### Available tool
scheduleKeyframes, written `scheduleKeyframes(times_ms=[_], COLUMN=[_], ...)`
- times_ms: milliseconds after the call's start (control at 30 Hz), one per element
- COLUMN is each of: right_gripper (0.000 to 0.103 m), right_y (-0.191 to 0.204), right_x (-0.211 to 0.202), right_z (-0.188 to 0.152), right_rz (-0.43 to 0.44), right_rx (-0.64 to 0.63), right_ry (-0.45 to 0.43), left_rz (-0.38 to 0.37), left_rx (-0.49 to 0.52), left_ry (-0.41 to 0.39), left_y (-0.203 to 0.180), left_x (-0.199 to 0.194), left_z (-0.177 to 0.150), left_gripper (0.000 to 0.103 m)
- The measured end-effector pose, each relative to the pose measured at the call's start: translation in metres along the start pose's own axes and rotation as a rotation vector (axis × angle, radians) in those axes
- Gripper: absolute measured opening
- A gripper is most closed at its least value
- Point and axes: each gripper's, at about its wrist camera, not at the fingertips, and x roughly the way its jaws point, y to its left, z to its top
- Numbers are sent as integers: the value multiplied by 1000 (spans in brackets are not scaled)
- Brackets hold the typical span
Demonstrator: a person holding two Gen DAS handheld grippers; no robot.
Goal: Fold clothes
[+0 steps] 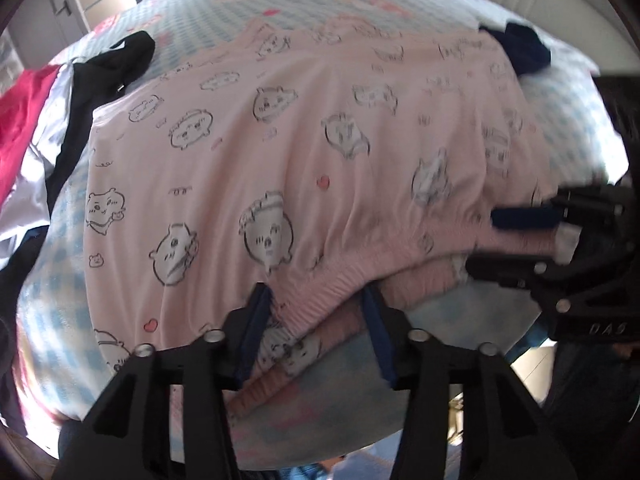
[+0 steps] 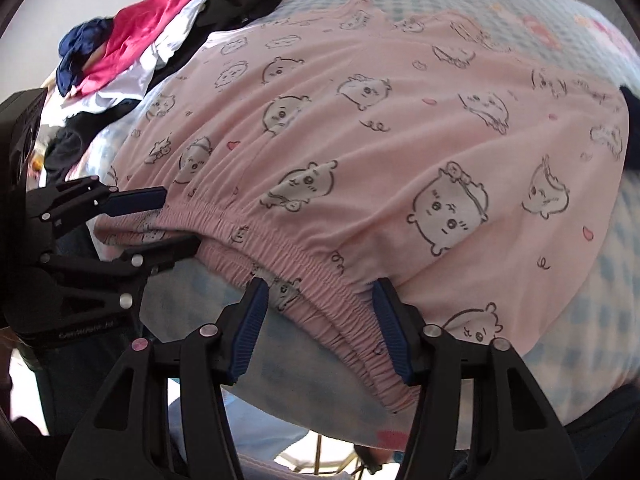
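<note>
Pink pajama bottoms (image 1: 304, 148) printed with cartoon animals lie spread flat on a blue-checked bed sheet (image 1: 240, 4), with the elastic waistband (image 1: 332, 284) at the near edge. My left gripper (image 1: 316, 310) stands open, its blue-padded fingers on either side of the waistband. To its right, my right gripper (image 1: 516, 242) is open around the same band. In the right wrist view the pajama bottoms (image 2: 380, 128) fill the frame, and the right gripper (image 2: 322, 314) straddles the waistband (image 2: 304, 268). At the left of that view the left gripper (image 2: 160, 222) is open over the band's corner.
A pile of clothes (image 2: 132, 40) in red, white, black and navy lies at the far left of the bed. A dark navy item (image 1: 524, 50) sits past the pajamas' far right corner. The bed's near edge (image 2: 248, 400) drops off just below the grippers.
</note>
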Motion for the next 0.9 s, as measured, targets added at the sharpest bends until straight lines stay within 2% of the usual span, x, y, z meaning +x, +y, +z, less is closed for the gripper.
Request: scheduleKeyframes(times_ms=[67,167,333,500,533,567,633,667,733,767,833,900], right_gripper=[49,49,51,61,61,60,46,45,32,29,12,8], right_y=[-2,-4,4,15,15,12,4,2,-2,-2,-3,-5], right_x=[-7,-14,-13,-3,0,3,3,-1,-9,-13,-16,-20], right_z=[-2,-6,-4,-1,-2,-2,-2,-2,-2,-3,-5,-7], right_rz=[-5,-15,8,-22,-24,-21,-18,-12,-3,-19,-32,-27], right_rx=[2,-5,-39,-73,-73,-59,-18,-11,2,-10,-11,4], right_ry=[-12,-22,-3,-5,-5,-9,-20,-27,-42,-50,-57,-67], left_rz=[-12,-7,6,17,19,21,25,28,25,23,18,15], left_rx=[-1,21,41,51,53,54,58,60,67,71,76,70], left_ry=[-27,-23,-39,-77,-84,-92,-107,-114,-129,-136,-148,-149], left_y=[0,-5,-11,-16,-17,-18,-21,-22,-23,-24,-25,-26], left_x=[-5,0,1,-5,-7,-8,-11,-12,-17,-21,-27,-31], left_z=[0,0,-1,-3,-3,-3,-4,-4,-5,-6,-7,-10], left_gripper=[26,17,17,19,17,9,6,5,5,5,5,5])
